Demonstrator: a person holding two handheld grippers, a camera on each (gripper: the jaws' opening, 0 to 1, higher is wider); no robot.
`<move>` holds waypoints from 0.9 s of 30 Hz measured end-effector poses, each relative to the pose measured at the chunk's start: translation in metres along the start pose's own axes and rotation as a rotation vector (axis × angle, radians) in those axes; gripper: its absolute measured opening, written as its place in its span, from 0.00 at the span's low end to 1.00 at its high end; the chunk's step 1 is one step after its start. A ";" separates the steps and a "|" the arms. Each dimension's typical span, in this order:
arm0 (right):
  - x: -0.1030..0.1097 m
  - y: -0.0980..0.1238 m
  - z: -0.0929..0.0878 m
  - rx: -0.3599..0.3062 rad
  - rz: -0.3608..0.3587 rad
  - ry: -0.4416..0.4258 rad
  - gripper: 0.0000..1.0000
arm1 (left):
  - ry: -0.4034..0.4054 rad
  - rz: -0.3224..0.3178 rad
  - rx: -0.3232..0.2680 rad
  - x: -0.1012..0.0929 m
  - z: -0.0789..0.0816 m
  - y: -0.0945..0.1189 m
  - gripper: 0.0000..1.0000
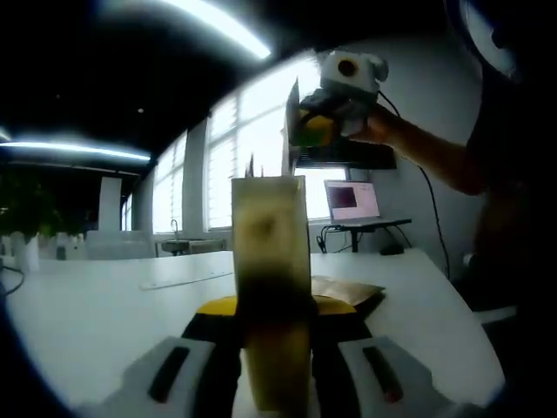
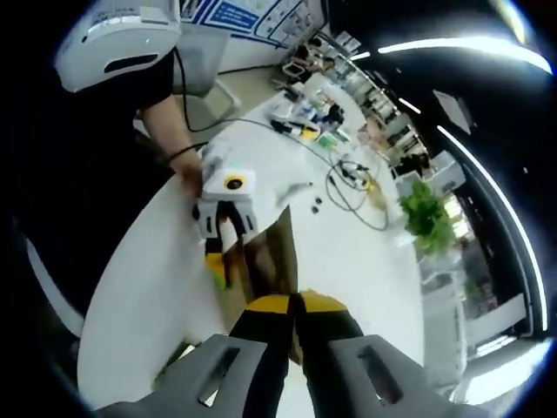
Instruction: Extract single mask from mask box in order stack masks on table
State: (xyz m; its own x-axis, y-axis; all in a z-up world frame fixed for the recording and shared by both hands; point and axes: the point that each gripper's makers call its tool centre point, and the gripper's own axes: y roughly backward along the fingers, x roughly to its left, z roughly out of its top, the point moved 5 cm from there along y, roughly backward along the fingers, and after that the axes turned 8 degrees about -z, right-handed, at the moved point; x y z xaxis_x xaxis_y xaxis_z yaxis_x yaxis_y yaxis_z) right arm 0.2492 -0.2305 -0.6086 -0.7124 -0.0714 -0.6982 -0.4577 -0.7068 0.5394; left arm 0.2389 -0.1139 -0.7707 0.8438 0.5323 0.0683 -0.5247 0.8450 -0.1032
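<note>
- Left gripper view: left gripper (image 1: pixel 277 383) clamps the upright mask box (image 1: pixel 271 287) on the table (image 1: pixel 96 305).
- Right gripper (image 2: pixel 291 326), jaws together, pinches probably a thin mask (image 2: pixel 280 252); it's light and floppy, so grip its edge.

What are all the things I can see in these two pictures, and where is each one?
Mask box: one, tan, upright between the left gripper's jaws; seen from above in the right gripper view.
Packet: one, tan, flat on the table behind the box.
Table: one, white, long, under everything.
Laptop: one, screen lit, on a stand at the table's far end.
Cables: several, dark, strewn on the table.
Plant: one, green, beside the table.
Left gripper: one, grey and yellow, shut on the mask box.
Right gripper: one, grey and yellow, raised above the box, jaws together on something thin.
Hand: one, holding the right gripper.
</note>
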 end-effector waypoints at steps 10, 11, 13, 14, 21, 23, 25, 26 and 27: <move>-0.003 0.010 -0.002 -0.031 -0.078 -0.049 0.00 | 0.000 0.001 0.000 0.000 0.000 0.000 0.32; -0.004 0.011 -0.002 -0.033 -0.097 -0.042 0.00 | 0.000 0.001 0.000 0.000 0.000 0.000 0.32; -0.006 0.014 -0.001 -0.041 -0.126 -0.055 0.00 | -0.001 0.001 0.001 0.000 0.000 0.000 0.32; -0.006 0.015 0.000 -0.044 -0.138 -0.050 0.00 | -0.002 0.002 0.001 0.000 0.000 0.000 0.32; -0.005 0.026 0.000 -0.067 -0.201 -0.086 0.00 | -0.003 0.002 0.002 -0.001 0.000 0.000 0.32; -0.006 0.029 -0.001 -0.069 -0.221 -0.092 0.00 | -0.003 0.001 0.002 -0.001 0.000 -0.001 0.32; -0.008 0.033 0.000 -0.069 -0.247 -0.103 0.00 | -0.003 0.001 0.002 -0.001 0.000 0.000 0.32; -0.008 0.035 0.001 -0.072 -0.253 -0.115 0.00 | -0.003 0.001 0.002 -0.001 0.000 0.000 0.32; -0.010 0.037 0.001 -0.071 -0.278 -0.113 0.00 | -0.003 0.002 0.002 -0.001 0.000 0.000 0.32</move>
State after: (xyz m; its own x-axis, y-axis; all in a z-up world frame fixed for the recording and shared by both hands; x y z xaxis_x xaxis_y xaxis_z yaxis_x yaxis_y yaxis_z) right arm 0.2387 -0.2553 -0.5809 -0.6218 0.2073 -0.7552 -0.6078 -0.7359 0.2984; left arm 0.2385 -0.1146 -0.7710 0.8427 0.5337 0.0711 -0.5262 0.8443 -0.1013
